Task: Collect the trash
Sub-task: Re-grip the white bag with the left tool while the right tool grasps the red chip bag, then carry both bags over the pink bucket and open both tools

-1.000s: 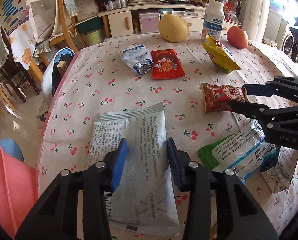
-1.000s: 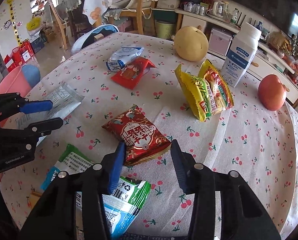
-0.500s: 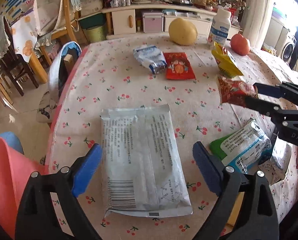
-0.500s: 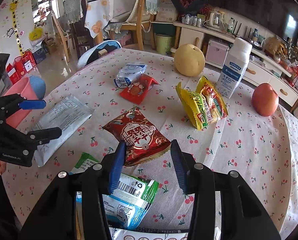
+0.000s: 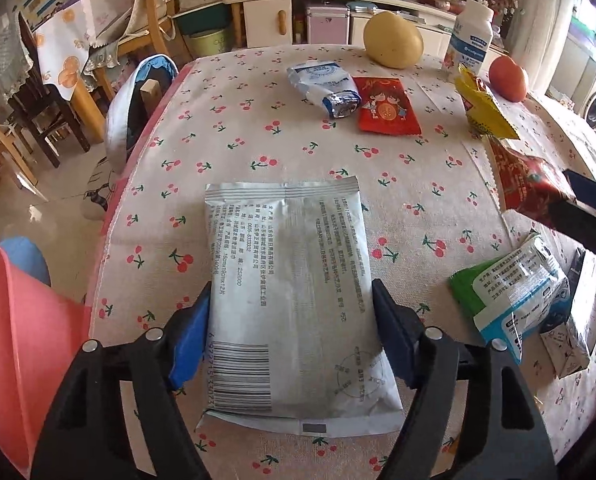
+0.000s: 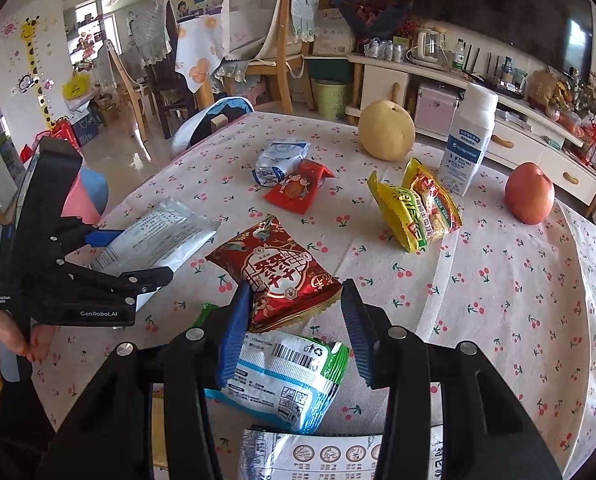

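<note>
I am working both grippers over the cherry-print surface (image 5: 258, 152) at once. The left gripper (image 5: 290, 344) is straddling the silver packet (image 5: 294, 292), which is lying flat near the edge closest to me. Its jaws have just been closing from a wider spread, and the blue pads are now sitting right at the packet's two long edges; I judge them touching but not yet squeezing, so I am counting this gripper as not yet clamped.

The right gripper (image 6: 294, 332) is clamped on the near end of the red snack bag (image 6: 276, 272), holding it raised above the green and blue wipes pack (image 6: 286, 380).

To do this step well, I am planning to close the left jaws slowly so the flat packet buckles upward between the pads instead of sliding out underneath. Keeping the fingertips low against the cloth matters, yet dragging could bunch the fabric. The pink bin (image 5: 14, 340) is waiting just off the surface's left edge, so once the packet bows and grips, a short carry over should do it.
</note>
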`<state>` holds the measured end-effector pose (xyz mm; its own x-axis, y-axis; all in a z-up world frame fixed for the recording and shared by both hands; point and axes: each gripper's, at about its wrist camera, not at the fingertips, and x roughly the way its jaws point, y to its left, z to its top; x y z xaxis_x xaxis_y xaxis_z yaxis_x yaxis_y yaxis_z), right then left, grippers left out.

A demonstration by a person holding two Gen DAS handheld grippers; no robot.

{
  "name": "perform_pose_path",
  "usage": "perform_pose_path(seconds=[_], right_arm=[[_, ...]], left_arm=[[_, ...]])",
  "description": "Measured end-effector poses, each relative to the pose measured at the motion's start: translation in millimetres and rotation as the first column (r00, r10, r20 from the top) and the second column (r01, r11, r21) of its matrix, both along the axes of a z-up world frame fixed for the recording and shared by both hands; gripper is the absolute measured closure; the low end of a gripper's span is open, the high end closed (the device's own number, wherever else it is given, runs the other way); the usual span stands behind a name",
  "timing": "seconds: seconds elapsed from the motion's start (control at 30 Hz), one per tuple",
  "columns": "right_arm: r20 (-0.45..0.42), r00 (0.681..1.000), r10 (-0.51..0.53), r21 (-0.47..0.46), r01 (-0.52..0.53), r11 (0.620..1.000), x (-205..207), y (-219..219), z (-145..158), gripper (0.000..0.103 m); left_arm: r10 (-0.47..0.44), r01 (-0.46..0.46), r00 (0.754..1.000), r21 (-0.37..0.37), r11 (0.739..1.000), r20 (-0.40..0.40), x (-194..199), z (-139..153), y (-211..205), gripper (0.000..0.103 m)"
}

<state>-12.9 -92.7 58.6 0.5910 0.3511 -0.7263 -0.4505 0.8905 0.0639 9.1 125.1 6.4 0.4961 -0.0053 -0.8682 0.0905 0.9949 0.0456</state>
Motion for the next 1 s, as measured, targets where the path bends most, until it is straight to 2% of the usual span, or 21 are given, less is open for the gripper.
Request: perform_pose_path(seconds=[0.27, 0.47, 0.63, 0.77, 1.0], right_arm=[[0.004, 1.0, 0.008, 0.003, -0.008, 1.0, -14, 21, 2, 0.056], [0.013, 1.0, 0.02, 0.023, -0.02, 1.0, -22, 44, 11, 0.056], [0.021, 0.998, 0.057, 0.052, -0.058, 0.997, -29, 80, 20, 0.056], [0.029, 0.994, 0.106, 0.083, -0.108, 0.991, -35, 117, 29, 0.056], [0.053, 0.976, 0.211, 0.101, -0.215, 0.971, -40, 192, 45, 0.056]], left_arm=[[0.119, -0.111, 0.99, -0.11, 0.988, 0.07, -3, 29, 34, 0.031], [0.248, -0.216, 0.956, -0.193, 0.957, 0.158, -15, 64, 71, 0.031], [0.411, -0.362, 0.887, -0.234, 0.902, 0.212, -29, 85, 118, 0.031], [0.531, -0.479, 0.813, -0.242, 0.843, 0.24, -42, 96, 156, 0.031], [0.658, -0.602, 0.717, -0.272, 0.751, 0.23, -64, 104, 212, 0.031]])
